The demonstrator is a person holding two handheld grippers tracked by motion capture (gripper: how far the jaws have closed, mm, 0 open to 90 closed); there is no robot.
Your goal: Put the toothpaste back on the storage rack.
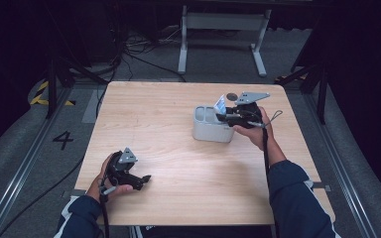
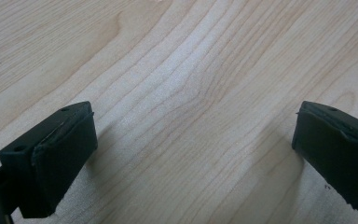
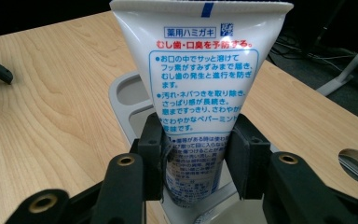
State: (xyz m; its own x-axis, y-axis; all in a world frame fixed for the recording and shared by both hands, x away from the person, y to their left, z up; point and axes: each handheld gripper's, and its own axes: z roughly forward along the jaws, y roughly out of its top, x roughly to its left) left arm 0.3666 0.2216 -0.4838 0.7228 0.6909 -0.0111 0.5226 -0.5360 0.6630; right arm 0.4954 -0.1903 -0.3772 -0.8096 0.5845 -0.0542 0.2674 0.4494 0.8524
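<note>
Worktop, pale wood, carries one grey compartmented holder at about 2 o'clock from its centre. Holder has several open wells on top; it looks meant to stand tubes upright.

Right tongs, at the holder's 3 o'clock side, are closed on a white toothpaste tube with blue and red Japanese print. Jaws pinch the tube's lower body from both sides, crimped flat end up, cap end down in a well. Judgement: gripping low keeps the tube vertical so it can enter or leave the well cleanly; which of the two, cannot tell.

Left tongs sit at 7 o'clock near the worktop's near edge, well apart from the holder. Jaws spread wide over bare wood, holding nothing; apparently parked clear.
</note>
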